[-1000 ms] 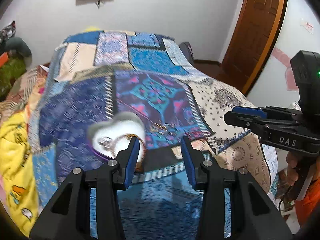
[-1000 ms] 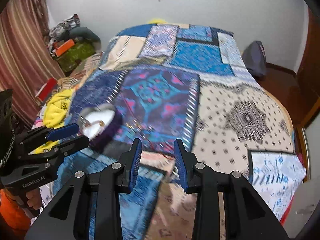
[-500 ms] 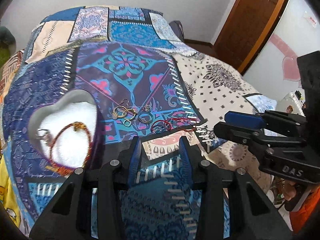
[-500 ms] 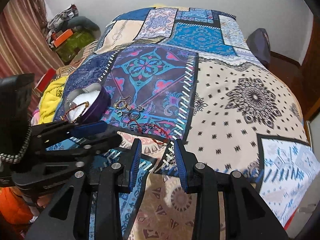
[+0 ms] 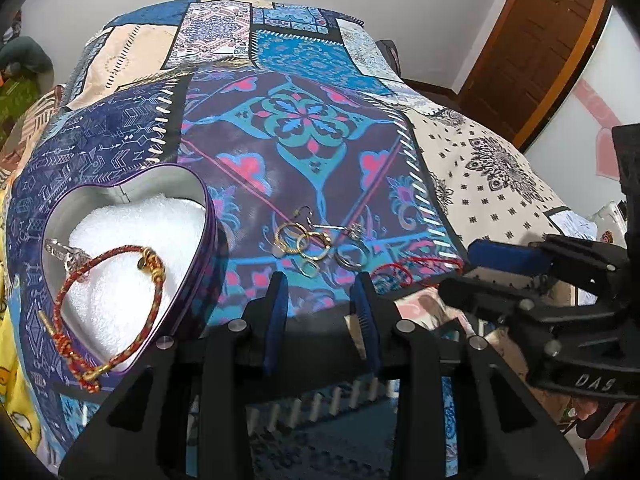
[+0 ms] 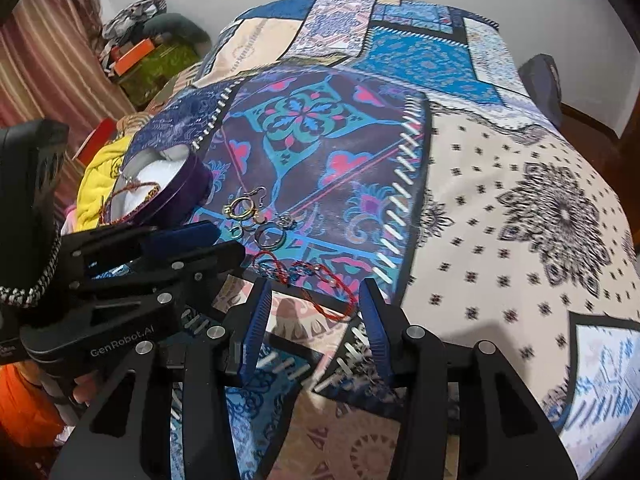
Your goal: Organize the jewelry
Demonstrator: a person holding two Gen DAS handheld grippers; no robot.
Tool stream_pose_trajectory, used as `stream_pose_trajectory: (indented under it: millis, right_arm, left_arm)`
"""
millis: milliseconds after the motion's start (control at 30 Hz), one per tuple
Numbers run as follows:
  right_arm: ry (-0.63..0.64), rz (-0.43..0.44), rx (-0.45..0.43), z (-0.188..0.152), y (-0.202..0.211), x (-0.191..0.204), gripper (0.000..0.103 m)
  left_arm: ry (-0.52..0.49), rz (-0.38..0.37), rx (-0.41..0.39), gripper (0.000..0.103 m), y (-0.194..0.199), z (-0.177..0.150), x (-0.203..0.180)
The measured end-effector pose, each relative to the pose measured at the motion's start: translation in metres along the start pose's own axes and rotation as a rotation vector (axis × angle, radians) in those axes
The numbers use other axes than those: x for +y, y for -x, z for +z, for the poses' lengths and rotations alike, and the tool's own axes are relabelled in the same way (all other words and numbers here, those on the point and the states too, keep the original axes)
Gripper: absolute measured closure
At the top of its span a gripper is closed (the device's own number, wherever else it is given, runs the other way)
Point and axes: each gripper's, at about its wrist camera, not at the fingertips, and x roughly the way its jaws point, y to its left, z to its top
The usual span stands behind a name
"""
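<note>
Jewelry — gold rings [image 5: 301, 241] and red cord [image 6: 304, 276] lying loose beside heart tin [image 5: 208, 216]; both viewpoints nearing since a second ago. Left gripper [image 5: 320, 292] closing empty, right gripper [image 6: 314, 300] opening empty — pickup pending.

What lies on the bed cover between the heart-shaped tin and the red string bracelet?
In the left wrist view, a cluster of gold and silver rings and earrings lies between the heart-shaped tin and the red string bracelet.

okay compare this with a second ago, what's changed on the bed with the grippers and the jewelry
Both grippers came down closer to the loose jewelry on the bedspread. The left gripper is closing and the right gripper is opening, with nothing between either's jaws. The heart-shaped tin, its braided bracelet, the rings and the red string bracelet stayed put.
</note>
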Motion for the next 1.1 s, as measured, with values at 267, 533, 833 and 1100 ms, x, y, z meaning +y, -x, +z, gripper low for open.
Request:
stream_pose_trajectory:
  millis: [267,533,833,1100]
  right_arm:
    - [0.061,-0.008,0.041,0.004,-0.02,0.007,0.061]
    - [0.076,0.005,0.02,0.005,-0.025,0.009,0.058]
    - [0.081,-0.001,0.002,0.004,-0.027,0.014,0.086]
    - [0.029,0.018,-0.004,0.005,-0.021,0.012,0.089]
  left_arm:
    - [-0.02,-0.019,0.014,0.082,-0.007,0.006,0.011]
    - [-0.101,0.0,0.023,0.087,-0.015,0.009,0.003]
    - [-0.109,0.019,0.014,0.094,-0.014,0.008,0.002]
    - [-0.09,0.017,0.004,0.094,-0.006,0.003,0.002]
